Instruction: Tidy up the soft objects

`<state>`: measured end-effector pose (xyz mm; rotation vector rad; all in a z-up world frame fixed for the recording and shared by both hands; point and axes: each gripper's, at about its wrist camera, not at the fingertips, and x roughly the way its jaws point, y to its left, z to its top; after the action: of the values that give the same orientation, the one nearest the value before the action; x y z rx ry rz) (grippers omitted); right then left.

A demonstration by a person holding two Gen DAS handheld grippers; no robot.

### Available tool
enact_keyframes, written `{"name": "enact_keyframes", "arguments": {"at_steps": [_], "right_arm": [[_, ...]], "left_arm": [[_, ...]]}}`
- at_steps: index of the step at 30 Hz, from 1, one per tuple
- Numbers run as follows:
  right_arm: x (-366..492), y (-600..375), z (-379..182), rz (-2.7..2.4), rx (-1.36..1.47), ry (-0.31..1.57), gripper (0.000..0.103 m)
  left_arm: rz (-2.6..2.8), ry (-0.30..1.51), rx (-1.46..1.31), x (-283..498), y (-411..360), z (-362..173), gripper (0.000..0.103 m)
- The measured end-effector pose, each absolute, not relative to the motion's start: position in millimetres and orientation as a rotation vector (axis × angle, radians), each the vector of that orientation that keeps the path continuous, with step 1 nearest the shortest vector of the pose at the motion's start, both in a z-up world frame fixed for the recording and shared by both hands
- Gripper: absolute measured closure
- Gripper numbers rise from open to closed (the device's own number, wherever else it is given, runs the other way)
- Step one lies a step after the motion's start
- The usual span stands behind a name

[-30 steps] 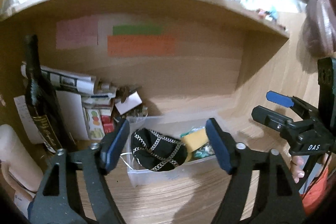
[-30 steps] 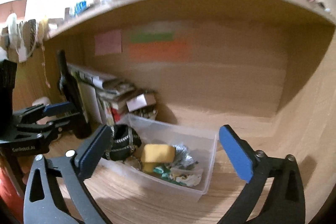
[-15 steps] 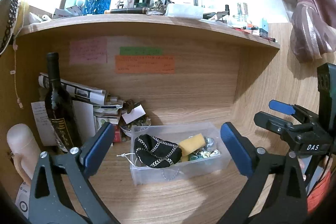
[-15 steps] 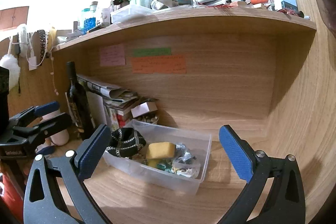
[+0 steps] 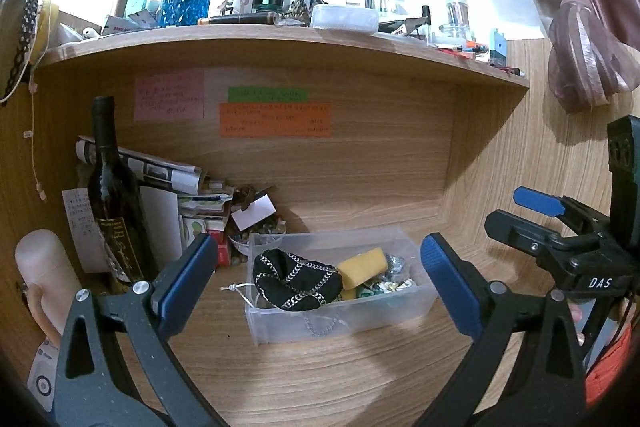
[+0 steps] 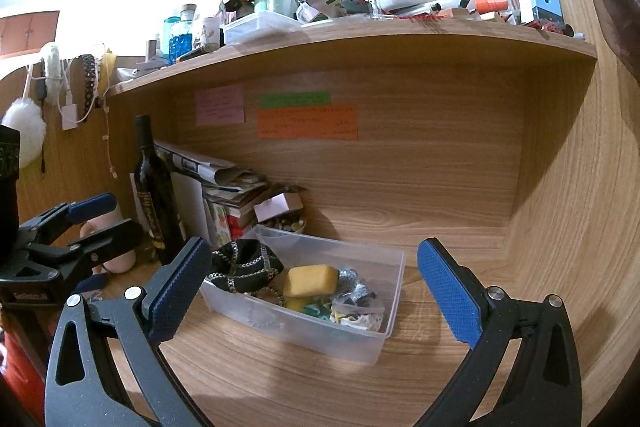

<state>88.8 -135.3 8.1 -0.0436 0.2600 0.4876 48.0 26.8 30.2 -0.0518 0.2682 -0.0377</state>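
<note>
Nearest in each wrist view, the left gripper (image 5: 318,279) and the right gripper (image 6: 314,291) are seen spread wide, with nothing held between the blue pads (image 5: 450,287). Both are raised above the wooden desk (image 5: 320,371) and kept apart from the clear plastic box (image 5: 412,307). In the gap between each pair of fingers the box is framed, set on the desk beyond the fingertips. Inside it, a black pouch with chain trim (image 5: 298,281) is lodged at the left end, draped over the rim; a yellow sponge (image 5: 362,267) lies beside it at the middle, and crumpled wrappers (image 6: 356,301) fill the right end. Left of the box, a dark wine bottle (image 5: 110,203) is stood upright before stacked papers (image 5: 200,195). On the back panel, coloured notes (image 5: 276,119) are stuck. Above, a shelf (image 5: 280,35) crowded with bottles is shown.
</note>
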Motion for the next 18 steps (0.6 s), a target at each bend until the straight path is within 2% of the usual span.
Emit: {"name": "enact_keyframes", "arguments": {"at_steps": [18], "right_arm": [[87.7, -134.9, 5.7, 0.477, -0.035, 0.261, 0.000]], "left_arm": [[-0.039, 0.277, -0.063, 49.5, 27.4, 27.5, 0.000]]}}
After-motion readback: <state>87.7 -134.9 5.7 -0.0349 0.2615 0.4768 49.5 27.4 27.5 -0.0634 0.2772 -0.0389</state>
